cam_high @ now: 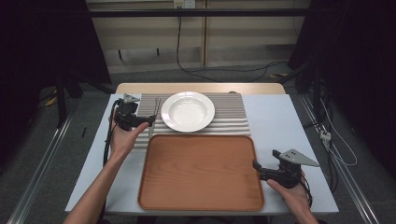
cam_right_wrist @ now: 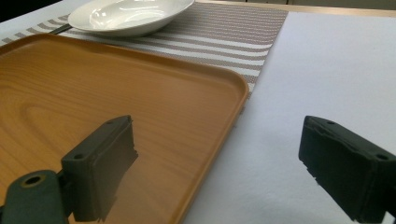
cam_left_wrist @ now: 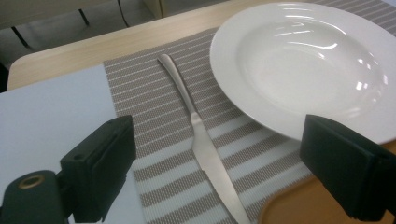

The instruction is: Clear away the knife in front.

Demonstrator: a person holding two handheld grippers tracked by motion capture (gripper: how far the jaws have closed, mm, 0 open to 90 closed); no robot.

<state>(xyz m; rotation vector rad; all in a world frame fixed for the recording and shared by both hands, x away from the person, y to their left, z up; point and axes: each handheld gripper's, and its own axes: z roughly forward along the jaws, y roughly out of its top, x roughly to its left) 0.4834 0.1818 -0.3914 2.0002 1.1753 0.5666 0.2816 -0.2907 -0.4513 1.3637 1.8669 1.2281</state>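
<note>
Nearest the lens in the left gripper view, two black jaws stand spread wide with nothing between them, and the knife [cam_left_wrist: 201, 140] lies flat on the striped placemat [cam_left_wrist: 154, 112] straight ahead of the left gripper [cam_left_wrist: 217, 163], its handle pointing away. Just beyond the right-hand jaw sits the white plate [cam_left_wrist: 299, 65], resting on the mat, its rim close beside the blade.

Over on the other side, the right gripper [cam_right_wrist: 217, 168] hangs with its jaws apart too, gripping nothing: one jaw above the wooden tray [cam_right_wrist: 116, 102], the other above the bare table [cam_right_wrist: 327, 70]. Ahead of it, past the tray's far rim, the plate shows again.
</note>
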